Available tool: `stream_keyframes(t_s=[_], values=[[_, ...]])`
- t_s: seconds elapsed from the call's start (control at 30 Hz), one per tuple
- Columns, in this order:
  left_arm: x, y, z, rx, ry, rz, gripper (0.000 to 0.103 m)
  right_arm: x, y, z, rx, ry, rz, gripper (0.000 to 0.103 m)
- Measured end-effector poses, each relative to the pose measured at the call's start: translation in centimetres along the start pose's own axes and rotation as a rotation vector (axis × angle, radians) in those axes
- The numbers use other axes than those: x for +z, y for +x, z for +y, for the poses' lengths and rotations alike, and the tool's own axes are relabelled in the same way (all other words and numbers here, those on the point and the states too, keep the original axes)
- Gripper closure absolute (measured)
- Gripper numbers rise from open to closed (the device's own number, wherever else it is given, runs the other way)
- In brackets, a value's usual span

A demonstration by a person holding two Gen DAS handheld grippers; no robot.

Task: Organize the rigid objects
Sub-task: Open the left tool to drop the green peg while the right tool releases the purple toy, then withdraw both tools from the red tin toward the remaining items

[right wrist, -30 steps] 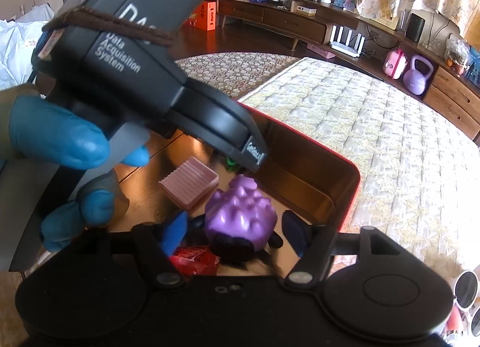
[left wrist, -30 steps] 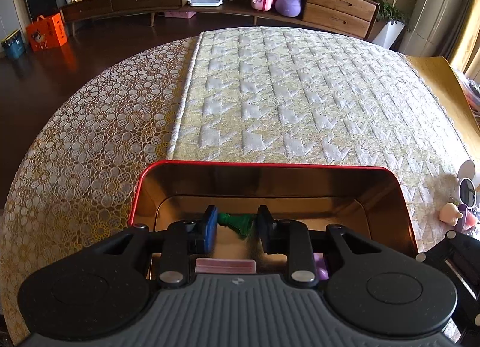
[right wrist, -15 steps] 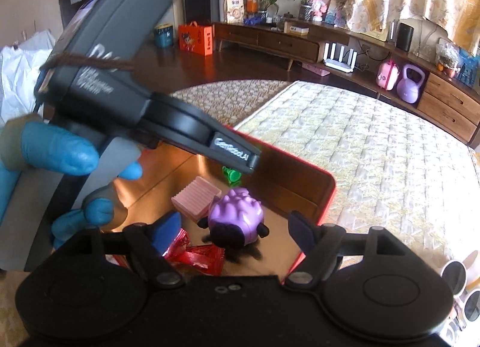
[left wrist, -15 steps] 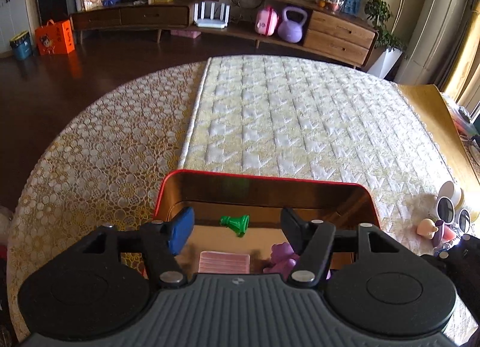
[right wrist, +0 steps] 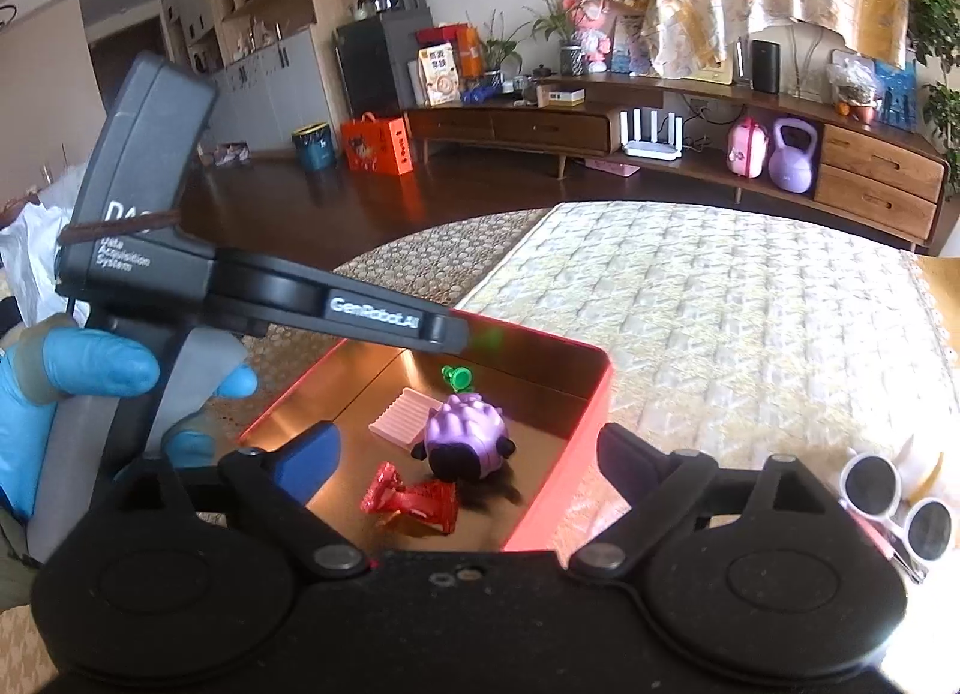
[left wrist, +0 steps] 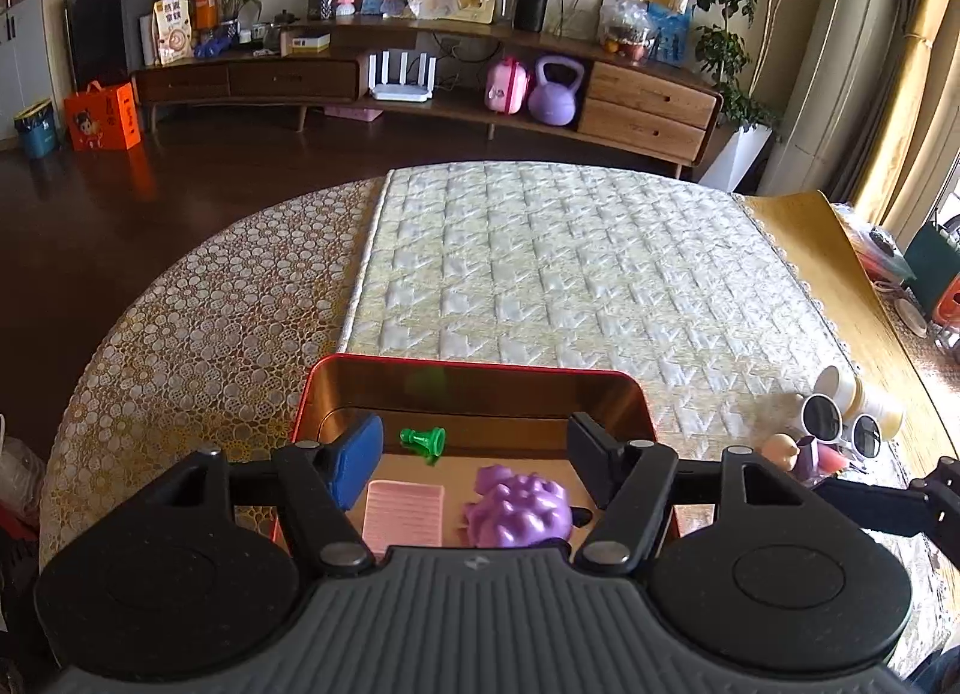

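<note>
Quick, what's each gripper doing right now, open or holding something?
Left gripper: open, holding nothing; jaws just opened above the red tin.
Right gripper: open, empty; jaws just opened, purple toy lies in the tin.

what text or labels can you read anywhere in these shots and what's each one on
"GenRobot.AI": white letters on the arm of the left tongs, seen from the right wrist view.
"Data Acquisition System": on the grey body of the same tool; a larger word above it starts "DA" and is cut off by a brown strap.
Snack bag and orange gift bag: printing too small to read.
</note>
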State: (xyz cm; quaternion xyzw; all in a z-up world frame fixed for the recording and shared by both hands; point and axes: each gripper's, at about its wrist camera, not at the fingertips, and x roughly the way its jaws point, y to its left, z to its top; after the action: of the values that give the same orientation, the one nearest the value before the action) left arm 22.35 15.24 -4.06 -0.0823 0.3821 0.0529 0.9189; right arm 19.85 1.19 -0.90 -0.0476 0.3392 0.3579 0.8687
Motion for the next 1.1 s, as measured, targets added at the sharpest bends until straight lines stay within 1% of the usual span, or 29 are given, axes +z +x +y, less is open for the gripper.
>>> stream_keyframes(t_s=[0.2, 0.27, 0.33, 0.5, 0.73, 0.83, 0.93, 1.1], values=[[-0.9, -2.1, -1.9, -0.022, 0.012, -0.030, 0.035, -1.3, -3.4, -1.1, -0.012, 0.020, -0.052, 0.004], [-1.2, -2.8, -2.4, -0.033, 0.009, -0.040, 0.025, -1.7, -4.4, -1.6, -0.019, 0.032, -0.068, 0.003], [-1.6, -3.5, -3.1, -0.039, 0.011, -0.056, 0.022, -2.1, -5.3, -2.1, -0.028, 0.041, -0.081, 0.002], [-2.6, -4.7, -4.9, -0.059, 0.021, -0.072, 0.021, -3.3, -7.3, -3.4, -0.061, 0.076, -0.099, 0.000], [-4.4, -5.7, -7.9, -0.067, 0.050, -0.112, 0.019, -6.1, -9.3, -5.4, -0.122, 0.097, -0.089, 0.000], [-4.9, -5.8, -9.1, -0.067, 0.070, -0.130, 0.019, -7.2, -9.8, -6.4, -0.149, 0.110, -0.084, 0.000], [-5.6, -5.8, -10.6, -0.053, 0.111, -0.148, 0.019, -8.1, -10.3, -7.5, -0.174, 0.124, -0.082, 0.000], [-6.1, -5.2, -12.6, -0.086, 0.117, -0.141, 0.019, -8.9, -10.6, -9.0, -0.198, 0.127, -0.075, 0.000]])
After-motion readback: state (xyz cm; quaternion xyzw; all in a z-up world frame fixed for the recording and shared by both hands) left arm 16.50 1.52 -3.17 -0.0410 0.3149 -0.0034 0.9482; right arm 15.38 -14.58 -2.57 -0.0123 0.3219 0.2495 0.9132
